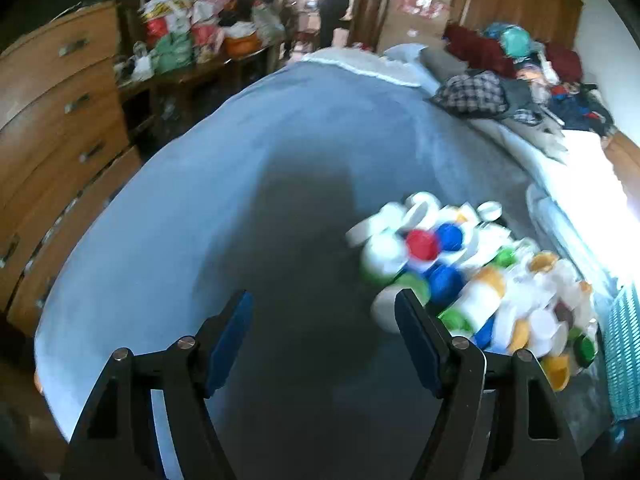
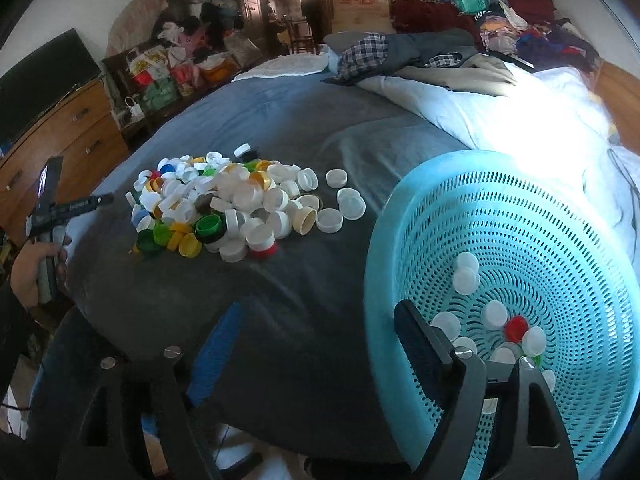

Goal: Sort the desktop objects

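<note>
— Where's the bottle-cap pile (image 2: 224, 208) from my tongs?

— On the grey blanket (image 2: 320, 280), ahead and right of your left gripper (image 1: 324, 312), which is nearer; its jaws are spread, empty. Your right gripper (image 2: 316, 328) hangs spread over the teal basket's (image 2: 384, 216) rim.

— Any writing?

— None I can read.

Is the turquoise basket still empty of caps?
No: in the right wrist view several white caps and a red cap already lie inside the turquoise basket.
</note>
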Demonstrator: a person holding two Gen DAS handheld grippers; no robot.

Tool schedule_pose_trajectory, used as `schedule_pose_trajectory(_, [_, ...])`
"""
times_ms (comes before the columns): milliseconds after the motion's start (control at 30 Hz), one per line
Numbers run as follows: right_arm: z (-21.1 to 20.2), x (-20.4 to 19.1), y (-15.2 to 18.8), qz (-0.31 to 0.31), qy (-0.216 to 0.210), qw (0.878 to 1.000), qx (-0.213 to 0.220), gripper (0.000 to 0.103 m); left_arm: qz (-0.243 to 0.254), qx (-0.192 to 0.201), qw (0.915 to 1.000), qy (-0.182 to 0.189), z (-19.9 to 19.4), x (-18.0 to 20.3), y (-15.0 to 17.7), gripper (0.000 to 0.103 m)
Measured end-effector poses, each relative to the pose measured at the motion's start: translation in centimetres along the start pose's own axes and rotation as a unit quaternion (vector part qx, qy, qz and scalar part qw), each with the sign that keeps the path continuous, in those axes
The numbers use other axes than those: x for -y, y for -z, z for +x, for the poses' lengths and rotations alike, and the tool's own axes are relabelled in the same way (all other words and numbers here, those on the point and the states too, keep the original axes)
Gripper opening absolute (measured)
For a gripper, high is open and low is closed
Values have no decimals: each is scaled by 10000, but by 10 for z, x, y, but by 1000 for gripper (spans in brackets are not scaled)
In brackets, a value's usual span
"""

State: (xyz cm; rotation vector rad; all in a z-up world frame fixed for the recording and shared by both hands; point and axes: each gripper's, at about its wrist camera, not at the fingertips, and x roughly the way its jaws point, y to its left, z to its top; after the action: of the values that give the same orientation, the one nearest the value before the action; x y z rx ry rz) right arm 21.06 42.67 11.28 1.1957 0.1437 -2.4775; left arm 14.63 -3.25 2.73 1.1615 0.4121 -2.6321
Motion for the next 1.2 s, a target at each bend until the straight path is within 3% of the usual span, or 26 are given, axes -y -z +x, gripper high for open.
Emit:
schedule_pose_trajectory(100, [-1, 0, 2, 5, 47, 10000, -36, 85, 157, -8, 9998, 159, 8, 12, -9, 70])
schedule_pose_trajectory(200, [-1, 0, 2, 14, 72, 10000, -50, 85, 244, -340, 9991, 103, 23, 12, -6, 70])
schedule_pose_trajectory(367, [-4, -4, 3, -27, 15, 10000, 15, 87, 210, -529, 9983, -85, 11, -11, 19, 70])
schedule_pose_trajectory(467, [-2, -7, 3, -65, -3, 10000, 32, 91, 98, -419, 9991, -6, -3, -25, 30, 70])
schedule_pose_trajectory(767, [-15, -27, -6, -268, -210, 9980, 528, 90, 847, -325, 9953, 342, 10, 6, 19, 69])
schedule_pose_trajectory(833, [-15, -34, -5, -366, -216, 9977, 527, 90, 935, -426, 9942, 323, 22, 13, 16, 65])
schedule_pose_trajectory(933, [-8, -45, 0, -498, -126, 9975, 476, 90, 889, -433, 9948, 238, 30, 12, 17, 49])
schedule_pose_trajectory(1000, [-5, -53, 6, -640, 49, 9963, 578, 92, 730, -352, 9965, 217, 28, 7, 17, 30])
schedule_pose_trajectory(1067, [3, -57, 9, -644, 210, 9961, 559, 94, 558, -296, 9976, 277, 25, -1, 20, 26])
schedule_pose_trajectory(1200, [29, -54, 8, -402, 68, 9985, 373, 94, 597, -297, 9974, 277, 24, -2, 24, 26])
